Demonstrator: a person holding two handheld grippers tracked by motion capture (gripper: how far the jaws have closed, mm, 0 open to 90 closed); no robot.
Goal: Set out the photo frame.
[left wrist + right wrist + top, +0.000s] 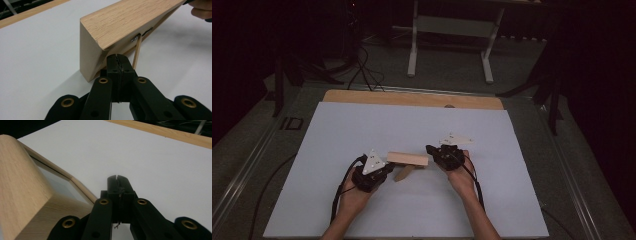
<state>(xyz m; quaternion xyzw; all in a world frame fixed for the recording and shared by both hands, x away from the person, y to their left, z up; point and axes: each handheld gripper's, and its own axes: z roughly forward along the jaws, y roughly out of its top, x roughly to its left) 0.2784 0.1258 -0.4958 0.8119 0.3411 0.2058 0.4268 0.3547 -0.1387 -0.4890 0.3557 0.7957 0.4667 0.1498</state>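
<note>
A wooden picture frame (408, 159) stands on the white bench (337, 135) between the two claws, its strut leg (403, 173) reaching down to the bench on the person's side. In the left claw's view the frame (120, 30) rises just ahead of the tips, its back and thin strut (137, 53) facing them; the left claw (384, 169) is closed with its jaws pressed together and nothing between them, tips just beside the frame's lower corner. The right claw (430, 149) is likewise closed and empty, with the frame (27, 195) just to its left, glass side showing. Beyond the right claw, the grey three-cornered plate (456, 139) juts out.
</note>
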